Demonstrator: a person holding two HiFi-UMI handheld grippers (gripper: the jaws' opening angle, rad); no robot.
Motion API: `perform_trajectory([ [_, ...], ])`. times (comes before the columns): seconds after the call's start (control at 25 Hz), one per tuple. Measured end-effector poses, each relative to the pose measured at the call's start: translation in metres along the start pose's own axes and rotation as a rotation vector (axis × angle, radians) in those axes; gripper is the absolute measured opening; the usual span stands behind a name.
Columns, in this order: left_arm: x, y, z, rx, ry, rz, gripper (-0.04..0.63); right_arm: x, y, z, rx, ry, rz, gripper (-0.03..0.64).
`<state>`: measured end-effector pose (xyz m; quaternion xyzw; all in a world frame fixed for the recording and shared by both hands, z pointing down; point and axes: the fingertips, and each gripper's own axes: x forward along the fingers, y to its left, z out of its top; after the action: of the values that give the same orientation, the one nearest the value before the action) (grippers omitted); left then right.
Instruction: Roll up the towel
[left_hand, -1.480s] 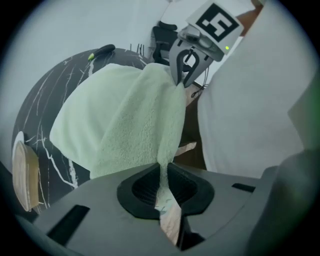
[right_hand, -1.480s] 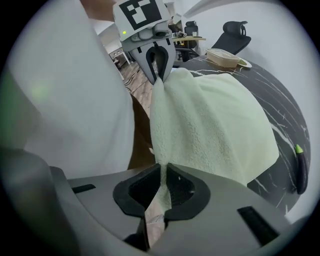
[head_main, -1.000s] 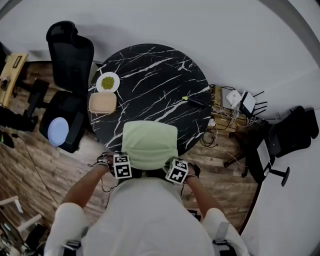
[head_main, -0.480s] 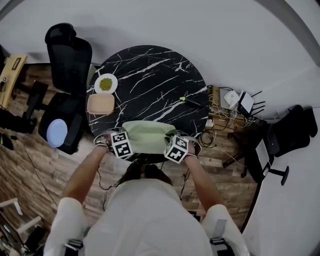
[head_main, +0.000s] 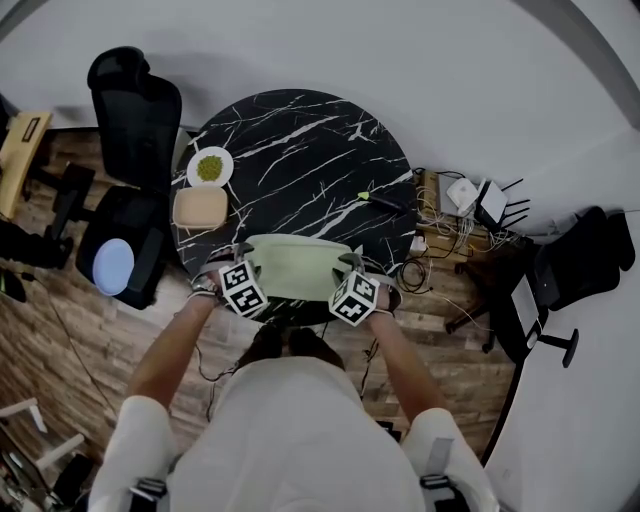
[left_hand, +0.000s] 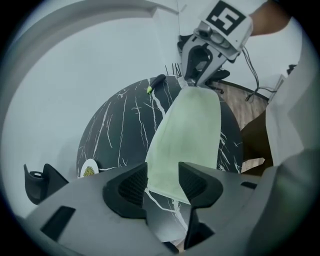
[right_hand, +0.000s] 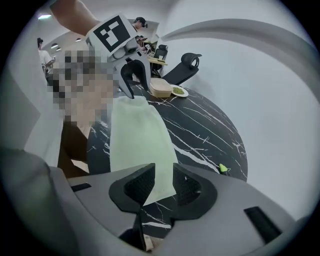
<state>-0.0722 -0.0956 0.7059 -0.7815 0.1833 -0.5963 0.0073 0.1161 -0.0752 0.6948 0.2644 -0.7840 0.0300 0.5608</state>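
1. Right now the towel (head_main: 290, 268) lies folded as a pale green band on the near edge of the table (head_main: 300, 140). It stretches straight across from the left tongs (head_main: 240, 254) to the right tongs (head_main: 350, 262).
2. On the left tongs I see the jaws spread, and they have just been opening. One end corner of the towel sits in the gap, and the pads stand clear of it.
3. On the right tongs the jaws are also parted, though less widely, and they too have just been opening. The towel's other corner lies between them, unpinched.
4. Both tongs point steeply down at the towel's two ends.
5. Beyond the left tongs a tan box (head_main: 202, 208) rests on the black marbled tabletop, with a white plate (head_main: 210, 167) of green food just past it.
6. Beyond the right tongs, well apart from the towel, lies a pen (head_main: 380, 200) with a green tip.
7. Outward of the left tongs, off the table, stands a black chair (head_main: 135, 110) with a blue disc (head_main: 113, 264) on its seat.
8. Outward of the right tongs a tangle of cables (head_main: 450, 235) sits by the wooden floor.
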Motion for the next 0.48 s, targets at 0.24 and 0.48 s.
perform_trajectory([
  [0.24,-0.029,0.004,0.006,-0.228,-0.142,0.035,0.128,-0.025,0.000,0.000,0.126,-0.093,-0.050,0.094],
  [0.48,-0.108,0.024,0.034,-0.567,-0.503,0.040,0.005,-0.096,-0.024,0.039,0.440,-0.456,-0.147,0.045],
])
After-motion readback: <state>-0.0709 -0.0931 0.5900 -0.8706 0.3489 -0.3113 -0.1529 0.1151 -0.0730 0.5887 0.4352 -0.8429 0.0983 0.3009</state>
